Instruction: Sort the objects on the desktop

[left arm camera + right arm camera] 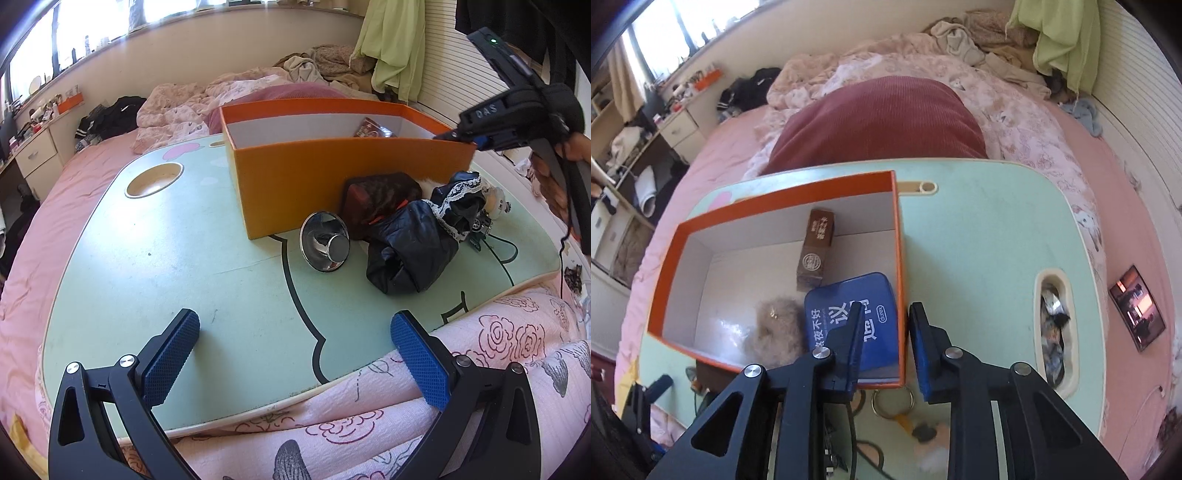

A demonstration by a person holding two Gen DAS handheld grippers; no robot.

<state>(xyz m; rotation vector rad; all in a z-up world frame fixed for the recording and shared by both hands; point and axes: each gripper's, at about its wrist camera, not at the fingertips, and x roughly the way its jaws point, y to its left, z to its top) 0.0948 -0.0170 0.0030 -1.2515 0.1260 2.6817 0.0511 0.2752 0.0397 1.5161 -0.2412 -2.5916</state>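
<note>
An orange box (332, 177) stands on the pale green lap table (166, 258). In front of it lie a shiny metal funnel (325, 243), a dark red pouch (380, 199), a crumpled black cloth (413, 251) and a small keychain toy (491, 210). My left gripper (295, 354) is open and empty over the table's near edge. My right gripper (884, 343) is open and empty above the box's right wall (899, 258); it also shows in the left wrist view (461, 134). Inside the box lie a blue tin (857, 317), a brown packet (816, 251) and a fluffy tan item (775, 328).
The table sits on a pink bed with a floral quilt (443, 387) in front. A dark red pillow (879, 122) lies behind the table. The table has a round cup hole (155, 181) and a side slot (1052, 325) holding small items. A key ring (892, 402) lies below the right gripper.
</note>
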